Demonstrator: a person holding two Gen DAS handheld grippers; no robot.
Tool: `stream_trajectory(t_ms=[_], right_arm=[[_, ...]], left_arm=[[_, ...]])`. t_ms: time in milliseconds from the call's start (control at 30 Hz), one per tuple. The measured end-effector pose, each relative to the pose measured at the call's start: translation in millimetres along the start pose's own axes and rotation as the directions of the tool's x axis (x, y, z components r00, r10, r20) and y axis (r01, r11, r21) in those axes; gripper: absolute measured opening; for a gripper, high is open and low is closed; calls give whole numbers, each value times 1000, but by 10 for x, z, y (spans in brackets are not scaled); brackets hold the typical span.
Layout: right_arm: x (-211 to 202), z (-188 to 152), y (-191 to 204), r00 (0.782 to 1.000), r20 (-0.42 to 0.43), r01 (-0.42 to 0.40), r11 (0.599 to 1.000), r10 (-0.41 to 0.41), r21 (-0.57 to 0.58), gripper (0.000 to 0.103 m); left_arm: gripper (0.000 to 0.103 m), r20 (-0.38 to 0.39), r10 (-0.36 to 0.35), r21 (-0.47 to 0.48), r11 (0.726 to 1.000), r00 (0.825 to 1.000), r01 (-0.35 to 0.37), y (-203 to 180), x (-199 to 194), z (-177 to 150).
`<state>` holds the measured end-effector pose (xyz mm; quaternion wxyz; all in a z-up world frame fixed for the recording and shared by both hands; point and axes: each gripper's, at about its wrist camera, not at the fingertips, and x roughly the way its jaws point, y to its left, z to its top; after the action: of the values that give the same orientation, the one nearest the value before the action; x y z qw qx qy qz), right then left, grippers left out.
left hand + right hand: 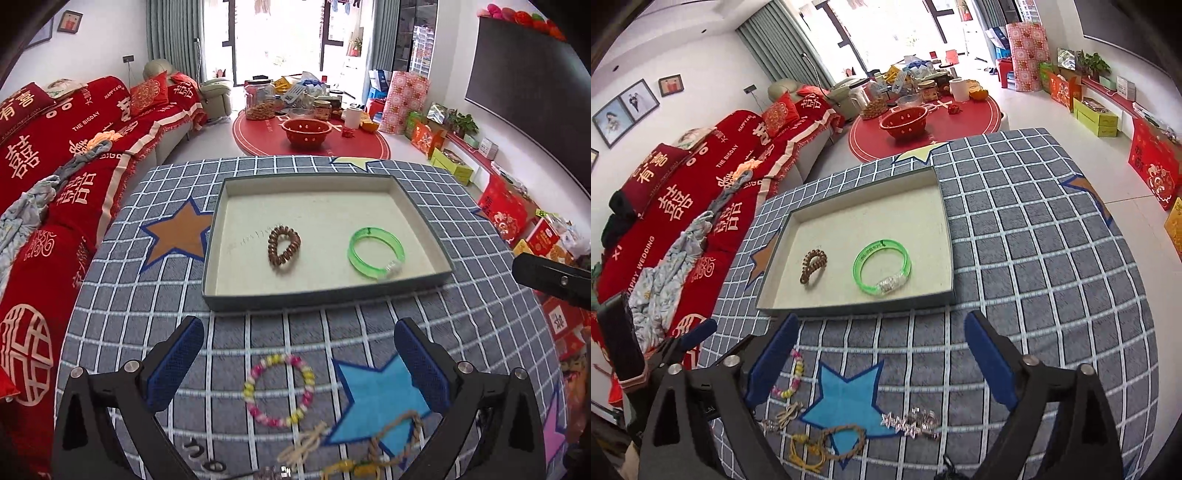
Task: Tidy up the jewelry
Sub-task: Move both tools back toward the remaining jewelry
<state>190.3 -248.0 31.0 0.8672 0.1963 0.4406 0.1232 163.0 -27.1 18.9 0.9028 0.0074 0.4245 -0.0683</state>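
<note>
A shallow grey tray (325,293) (857,308) with a cream floor lies on the checked tablecloth. Inside it rest a brown coiled bracelet (283,245) (812,266) and a green clear bangle (376,253) (882,267). On the cloth in front of the tray lie a pink and yellow bead bracelet (279,391) (792,380), a braided rope bracelet (397,439) (844,441) and a silver star chain (912,422). My left gripper (299,354) stands open above the bead bracelet, holding nothing. My right gripper (882,350) is open too, above the blue star patch, empty.
A red-covered sofa (55,177) runs along the left of the table. Beyond the table is a round red mat with a red colander (306,131) and jars. Gift boxes (506,206) line the right wall. The other gripper's black body (550,280) shows at the right edge.
</note>
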Motion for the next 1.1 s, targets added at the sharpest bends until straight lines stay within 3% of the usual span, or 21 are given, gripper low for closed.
stream_trajectory(t_ms=[100, 233, 600, 767, 1100], right_arm=[[-234, -271, 10, 1000, 29, -6, 1000, 6, 7, 103], [-358, -642, 12, 1000, -16, 20, 999, -19, 27, 103], [-536, -1608, -95, 984, -108, 146, 989, -144, 17, 103], [-619, -1764, -116, 981, -104, 164, 986, -163, -3, 103], [-452, -1756, -324, 974, -121, 192, 981, -192, -9, 103]], left_arm=[[103, 15, -10, 26, 1000, 1000, 10, -35, -289, -254], [103, 26, 28, 57, 998, 999, -29, -34, -530, -637], [103, -44, 78, 26, 997, 996, -77, 112, -686, -1552], [103, -56, 90, 14, 996, 994, -90, 196, -674, -1673], [103, -79, 98, -19, 995, 992, -99, 419, -348, -1500]])
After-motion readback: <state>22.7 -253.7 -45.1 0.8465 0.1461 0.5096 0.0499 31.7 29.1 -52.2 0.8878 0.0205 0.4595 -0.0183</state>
